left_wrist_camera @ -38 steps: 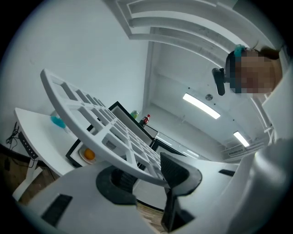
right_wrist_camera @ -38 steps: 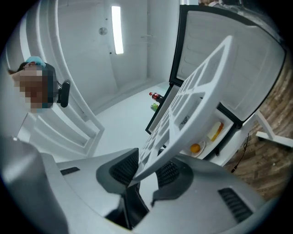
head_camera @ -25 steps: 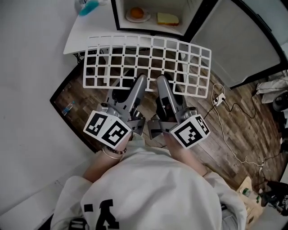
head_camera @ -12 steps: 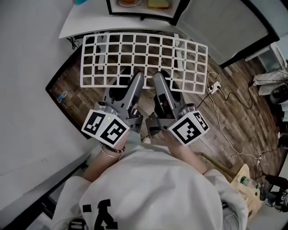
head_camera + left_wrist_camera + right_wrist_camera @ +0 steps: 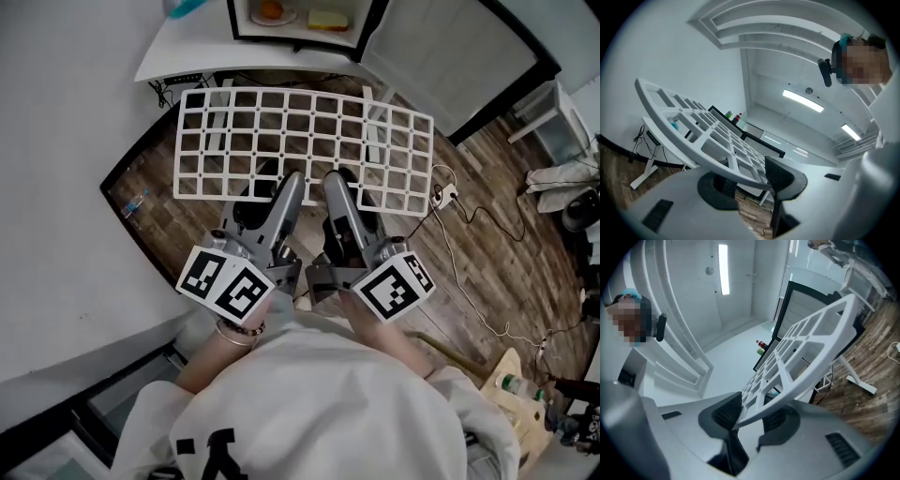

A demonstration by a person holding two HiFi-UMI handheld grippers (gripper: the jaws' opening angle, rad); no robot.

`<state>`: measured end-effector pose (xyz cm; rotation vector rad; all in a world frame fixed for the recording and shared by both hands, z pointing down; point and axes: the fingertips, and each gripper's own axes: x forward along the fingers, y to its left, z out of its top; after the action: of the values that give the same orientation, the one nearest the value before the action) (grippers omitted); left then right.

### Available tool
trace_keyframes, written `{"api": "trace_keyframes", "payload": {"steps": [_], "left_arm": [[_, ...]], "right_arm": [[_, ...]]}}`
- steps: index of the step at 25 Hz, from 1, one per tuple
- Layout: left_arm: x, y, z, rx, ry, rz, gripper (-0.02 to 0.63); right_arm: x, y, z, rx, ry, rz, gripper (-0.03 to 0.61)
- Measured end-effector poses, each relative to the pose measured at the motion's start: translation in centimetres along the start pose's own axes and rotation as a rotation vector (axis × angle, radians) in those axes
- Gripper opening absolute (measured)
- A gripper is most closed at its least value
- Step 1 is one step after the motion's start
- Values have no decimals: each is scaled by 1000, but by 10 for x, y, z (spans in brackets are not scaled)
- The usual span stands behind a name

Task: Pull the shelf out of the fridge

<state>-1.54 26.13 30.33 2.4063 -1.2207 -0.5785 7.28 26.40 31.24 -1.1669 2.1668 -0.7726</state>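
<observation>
1. The dark wood-plank floor (image 5: 506,244) fills the head view. A white table (image 5: 187,61) stands at 11 o'clock, and the open fridge (image 5: 368,33) sits at 12 o'clock with a plate (image 5: 272,11) of food inside.
2. The shelf (image 5: 302,134), a white open lattice, lies flat in the air just at 6 o'clock from the fridge mouth. It is wholly clear of the cabinet, so the pull looks all but finished.
3. The left gripper (image 5: 291,180) is clamped on the shelf's near rim (image 5: 713,164). Its dark pads pinch the bar from above and below.
4. The right gripper (image 5: 336,178) grips the same rim (image 5: 795,390) just beside it, toward 3 o'clock, with the jaws likewise closed on the bar.
5. The shelf looks stiff and light, probably moulded plastic, with smooth bars that could slide in the pads.
6. It is broad and held only at one edge near the middle, so its far side will likely lever downward. A firm pinch on the thick rim suits it, with the grips set wider apart if it starts to sway.
</observation>
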Motion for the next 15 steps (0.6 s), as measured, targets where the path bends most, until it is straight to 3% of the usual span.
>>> {"api": "trace_keyframes", "payload": {"steps": [15], "left_arm": [[-16, -18, 3, 0, -11, 11, 163]], "right_arm": [[-17, 16, 3, -10, -2, 34, 118]]}}
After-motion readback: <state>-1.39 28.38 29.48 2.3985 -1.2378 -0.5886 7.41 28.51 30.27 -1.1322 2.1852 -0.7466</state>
